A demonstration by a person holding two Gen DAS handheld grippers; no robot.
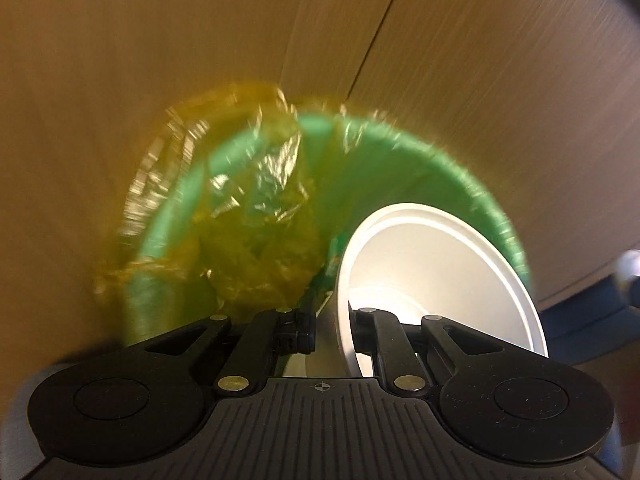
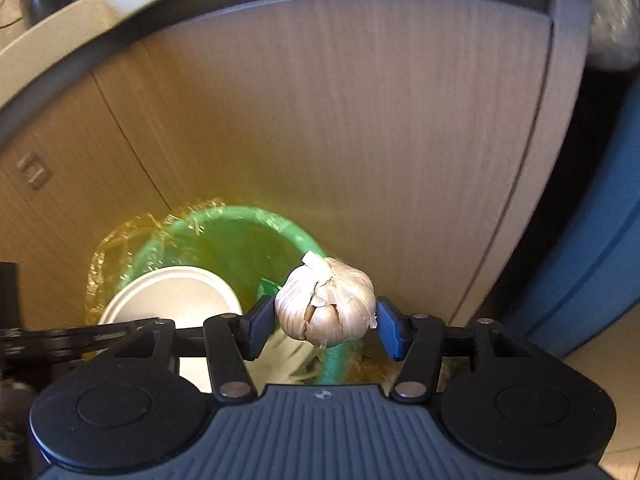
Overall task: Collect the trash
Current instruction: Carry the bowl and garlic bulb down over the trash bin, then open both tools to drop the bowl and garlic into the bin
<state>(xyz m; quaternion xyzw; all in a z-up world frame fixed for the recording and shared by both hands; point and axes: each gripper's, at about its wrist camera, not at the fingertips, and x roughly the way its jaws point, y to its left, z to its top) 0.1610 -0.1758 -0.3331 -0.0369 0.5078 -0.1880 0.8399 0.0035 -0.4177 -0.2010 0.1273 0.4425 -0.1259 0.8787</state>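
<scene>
A green bin (image 1: 452, 184) lined with a crumpled yellow bag (image 1: 256, 208) stands on the floor against wooden cabinet doors. My left gripper (image 1: 332, 328) is shut on the rim of a white disposable bowl (image 1: 432, 264), held on edge just above the bin's mouth. In the right wrist view my right gripper (image 2: 326, 324) is shut on a head of garlic (image 2: 326, 302) with cracked papery skin, above the near rim of the same bin (image 2: 240, 240). The white bowl (image 2: 172, 296) and the left gripper's black linkage show at the lower left there.
Wooden cabinet doors (image 2: 340, 120) rise right behind the bin, under a pale countertop edge (image 2: 60, 40). A blue object (image 2: 600, 240) stands at the right, with pale floor (image 2: 616, 380) beside it.
</scene>
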